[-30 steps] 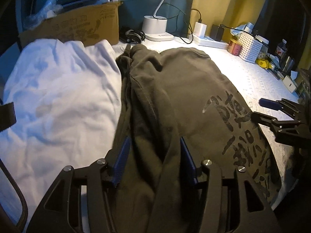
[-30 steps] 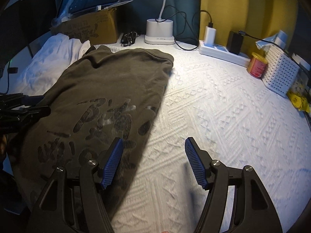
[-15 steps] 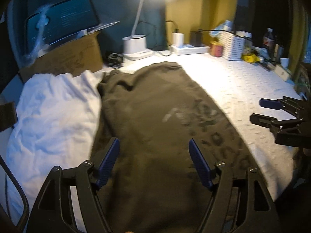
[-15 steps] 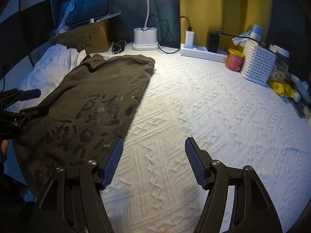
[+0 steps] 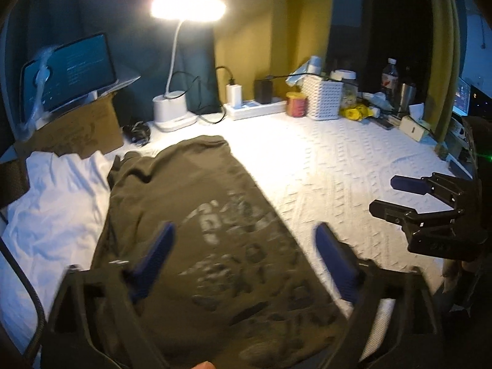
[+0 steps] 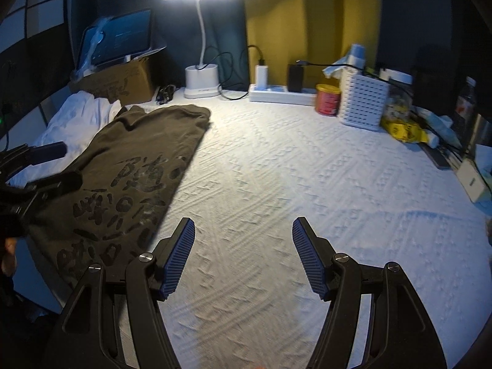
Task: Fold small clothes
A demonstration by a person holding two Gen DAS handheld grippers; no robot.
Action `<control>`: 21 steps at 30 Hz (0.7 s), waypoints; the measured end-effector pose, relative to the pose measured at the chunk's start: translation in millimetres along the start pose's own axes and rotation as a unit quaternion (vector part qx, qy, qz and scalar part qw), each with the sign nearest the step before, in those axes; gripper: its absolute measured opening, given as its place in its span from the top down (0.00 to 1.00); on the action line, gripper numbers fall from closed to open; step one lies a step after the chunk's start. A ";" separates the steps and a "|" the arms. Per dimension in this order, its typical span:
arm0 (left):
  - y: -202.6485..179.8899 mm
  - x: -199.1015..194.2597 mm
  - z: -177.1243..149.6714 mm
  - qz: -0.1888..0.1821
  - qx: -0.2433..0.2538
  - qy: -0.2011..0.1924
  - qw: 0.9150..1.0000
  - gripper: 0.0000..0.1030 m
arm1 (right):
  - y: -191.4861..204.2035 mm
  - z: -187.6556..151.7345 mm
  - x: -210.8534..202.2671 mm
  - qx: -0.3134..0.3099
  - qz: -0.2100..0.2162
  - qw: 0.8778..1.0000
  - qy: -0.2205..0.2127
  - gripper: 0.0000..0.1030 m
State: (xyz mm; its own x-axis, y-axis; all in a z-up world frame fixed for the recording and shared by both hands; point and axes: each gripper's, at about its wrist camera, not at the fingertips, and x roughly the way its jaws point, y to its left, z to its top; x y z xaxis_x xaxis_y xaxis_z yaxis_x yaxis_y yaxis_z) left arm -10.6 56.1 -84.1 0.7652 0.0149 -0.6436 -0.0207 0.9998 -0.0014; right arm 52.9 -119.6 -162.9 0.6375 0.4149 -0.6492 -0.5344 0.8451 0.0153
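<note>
A dark olive shirt with a black print lies flat on the white textured table cover, folded lengthwise; it also shows in the right wrist view at the left. My left gripper is open and empty, raised above the shirt's near end. My right gripper is open and empty above the bare cover, right of the shirt. Each gripper shows at the edge of the other's view, the right one and the left one.
A white garment lies crumpled left of the shirt. At the back stand a cardboard box with a tablet, a lit desk lamp, a power strip, a red tin and a white basket. Clutter lines the right edge.
My left gripper let go of the shirt's fold, opened wide and lifted back. The shirt now lies flat. My right gripper also rose and drew back, staying open.
</note>
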 end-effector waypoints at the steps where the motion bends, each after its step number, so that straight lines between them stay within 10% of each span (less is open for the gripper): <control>1: -3.9 -1.7 1.0 -0.004 0.002 -0.006 1.000 0.06 | -2.7 -1.2 -2.3 0.002 -0.002 1.000 -0.001 0.33; 21: -49.1 -45.2 40.9 -0.027 0.038 -0.092 0.995 0.06 | -66.4 7.6 -73.8 0.051 -0.066 0.994 -0.074 0.33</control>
State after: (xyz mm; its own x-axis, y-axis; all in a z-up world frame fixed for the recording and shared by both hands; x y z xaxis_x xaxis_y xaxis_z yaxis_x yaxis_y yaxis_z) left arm -17.9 6.9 -23.7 0.8687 -0.0441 -0.4934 0.0679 0.9972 0.0304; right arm 45.5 -203.8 -110.2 0.7767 0.3375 -0.5318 -0.3870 0.9219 0.0199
